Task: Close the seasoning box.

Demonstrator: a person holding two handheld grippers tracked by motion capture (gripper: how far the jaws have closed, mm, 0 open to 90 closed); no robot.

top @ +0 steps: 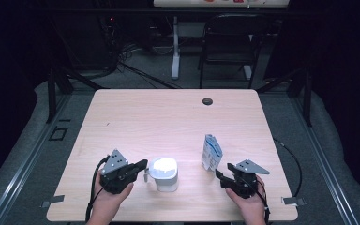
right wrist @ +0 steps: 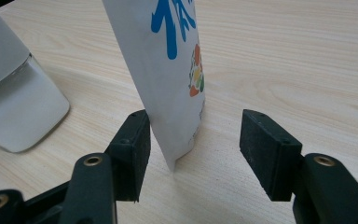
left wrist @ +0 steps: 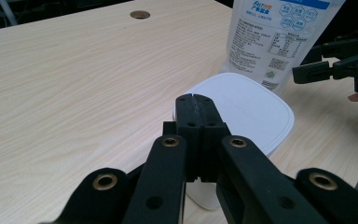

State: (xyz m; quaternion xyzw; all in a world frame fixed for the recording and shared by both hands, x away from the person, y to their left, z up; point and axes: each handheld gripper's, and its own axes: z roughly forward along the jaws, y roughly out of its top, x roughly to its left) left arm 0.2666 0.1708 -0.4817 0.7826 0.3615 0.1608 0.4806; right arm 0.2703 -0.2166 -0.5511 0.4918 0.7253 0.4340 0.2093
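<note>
In the high view, one white lidded plastic container (top: 164, 173) sits at lower centre of the pale wooden table (top: 168, 117), with one white stand-up pouch with blue print (top: 211, 152) upright just right of it. The left gripper (top: 143, 165) points at the container; the left gripper view shows its jaws pressed together, their tips over the container's near edge, possibly touching it. The right gripper view adds what the high view lacks: the right gripper (right wrist: 193, 140) has its jaws apart around the pouch's bottom edge, one pad just beside it.
</note>
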